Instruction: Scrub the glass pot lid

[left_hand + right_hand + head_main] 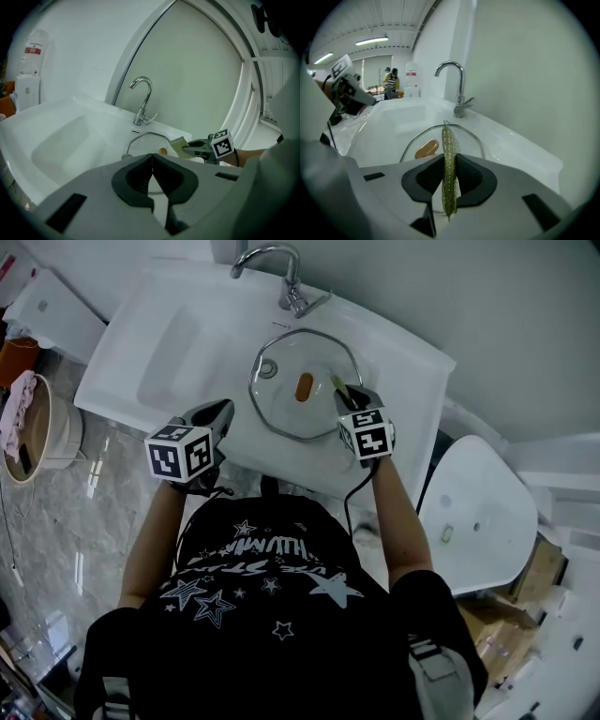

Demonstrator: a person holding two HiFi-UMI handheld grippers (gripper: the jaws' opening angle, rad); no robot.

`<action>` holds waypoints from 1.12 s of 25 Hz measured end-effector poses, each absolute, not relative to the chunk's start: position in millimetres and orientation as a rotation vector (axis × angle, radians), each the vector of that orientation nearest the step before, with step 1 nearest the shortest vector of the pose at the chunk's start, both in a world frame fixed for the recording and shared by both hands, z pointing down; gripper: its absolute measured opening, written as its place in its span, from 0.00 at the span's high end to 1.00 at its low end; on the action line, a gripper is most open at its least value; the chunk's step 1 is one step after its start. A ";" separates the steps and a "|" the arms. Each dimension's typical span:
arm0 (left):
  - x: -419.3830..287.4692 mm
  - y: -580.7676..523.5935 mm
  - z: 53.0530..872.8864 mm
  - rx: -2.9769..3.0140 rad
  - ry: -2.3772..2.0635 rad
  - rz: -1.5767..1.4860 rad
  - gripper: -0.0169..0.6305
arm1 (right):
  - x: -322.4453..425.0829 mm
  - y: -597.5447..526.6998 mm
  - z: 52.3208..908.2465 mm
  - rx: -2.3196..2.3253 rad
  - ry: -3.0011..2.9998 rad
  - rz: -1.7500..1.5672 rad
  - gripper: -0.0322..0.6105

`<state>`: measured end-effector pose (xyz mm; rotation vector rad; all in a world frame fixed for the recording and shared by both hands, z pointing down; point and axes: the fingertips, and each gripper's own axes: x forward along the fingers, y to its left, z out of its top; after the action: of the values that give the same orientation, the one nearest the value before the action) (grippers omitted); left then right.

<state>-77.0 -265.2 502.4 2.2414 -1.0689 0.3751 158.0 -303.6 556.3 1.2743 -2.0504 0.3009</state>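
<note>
While my right gripper (449,174) hangs over the near right edge of the glass pot lid (284,401), its jaws are clenched on a thin green scrub pad (449,154). The pad stands on edge between the two dark pads and sticks out past them, up toward the lid and down below the jaws. I cannot tell whether its tip touches the glass.

The lid lies flat on the white surface (412,371), just in front of the chrome faucet (281,273) and to the right of the shallow sunken basin (173,348). Its metal rim runs round clear glass, and an orange knob (304,386) sits at its centre.

My left gripper (152,163) is held off the lid's near left side, over the front edge of the surface and apart from the glass. Its jaws are pressed together with nothing between them; in its own view their dark pads meet along one thin line. That view also looks across the lid to my right gripper with its marker cube and the pad at its tip.

Seen from above, both forearms reach forward from a black shirt printed with stars. A white toilet lid (478,512) stands to the right of the sink unit, and a round basket (52,432) with pink cloth sits on the marble floor to the left.
</note>
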 end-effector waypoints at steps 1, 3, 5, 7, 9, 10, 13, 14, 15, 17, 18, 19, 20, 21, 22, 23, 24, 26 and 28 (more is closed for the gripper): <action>-76.3 -266.2 501.5 2.241 -1.073 0.372 0.96 | 163.6 -313.5 552.0 1.339 -2.032 0.321 0.84; -75.2 -267.8 501.3 2.237 -1.080 0.371 0.96 | 172.8 -331.5 547.3 1.448 -1.993 0.373 0.84; -75.0 -269.2 502.6 2.231 -1.084 0.373 0.96 | 179.0 -346.2 546.6 1.533 -1.959 0.430 0.84; -75.2 -270.9 504.0 2.225 -1.088 0.376 0.96 | 184.2 -357.7 548.1 1.602 -1.922 0.470 0.84; -75.2 -272.9 504.3 2.221 -1.094 0.375 0.96 | 189.2 -365.5 550.5 1.655 -1.876 0.487 0.84; -75.3 -273.8 504.2 2.220 -1.096 0.373 0.96 | 191.4 -368.1 551.8 1.674 -1.851 0.493 0.84; -76.5 -275.8 504.3 2.214 -1.102 0.372 0.96 | 193.5 -374.1 558.4 1.698 -1.793 0.512 0.84; -77.0 -276.4 504.7 2.212 -1.104 0.373 0.96 | 192.1 -375.8 560.5 1.697 -1.783 0.521 0.84; -77.4 -277.0 505.2 2.210 -1.104 0.374 0.96 | 189.7 -377.3 561.5 1.696 -1.776 0.531 0.84; -78.2 -278.0 506.6 2.204 -1.103 0.375 0.96 | 183.6 -379.8 562.0 1.699 -1.768 0.545 0.84; -78.7 -278.2 507.4 2.201 -1.102 0.377 0.96 | 180.1 -381.1 562.5 1.701 -1.767 0.550 0.84; -79.2 -278.0 508.1 2.199 -1.100 0.379 0.96 | 176.5 -382.4 563.0 1.702 -1.770 0.555 0.84; -79.6 -277.9 508.7 2.198 -1.099 0.381 0.96 | 172.6 -383.7 563.3 1.703 -1.774 0.559 0.84; -80.1 -277.9 509.1 2.197 -1.098 0.383 0.96 | 168.7 -384.9 563.6 1.702 -1.779 0.562 0.84; -80.7 -278.0 509.4 2.196 -1.097 0.385 0.96 | 164.8 -386.1 563.8 1.700 -1.785 0.564 0.83; -81.6 -278.2 509.7 2.196 -1.097 0.387 0.96 | 160.9 -387.6 563.9 1.697 -1.792 0.566 0.83; -82.7 -278.5 510.1 2.195 -1.097 0.389 0.96 | 156.7 -389.5 563.9 1.693 -1.800 0.566 0.83; -85.8 -279.4 510.8 2.192 -1.097 0.393 0.96 | 147.9 -393.6 563.6 1.682 -1.818 0.563 0.83; -89.5 -280.5 511.4 2.188 -1.099 0.395 0.96 | 139.5 -397.6 562.7 1.670 -1.833 0.557 0.83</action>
<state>-89.5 -280.5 511.4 2.1884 -1.0990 0.3950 139.5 -397.6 562.7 1.6699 -1.8332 0.5569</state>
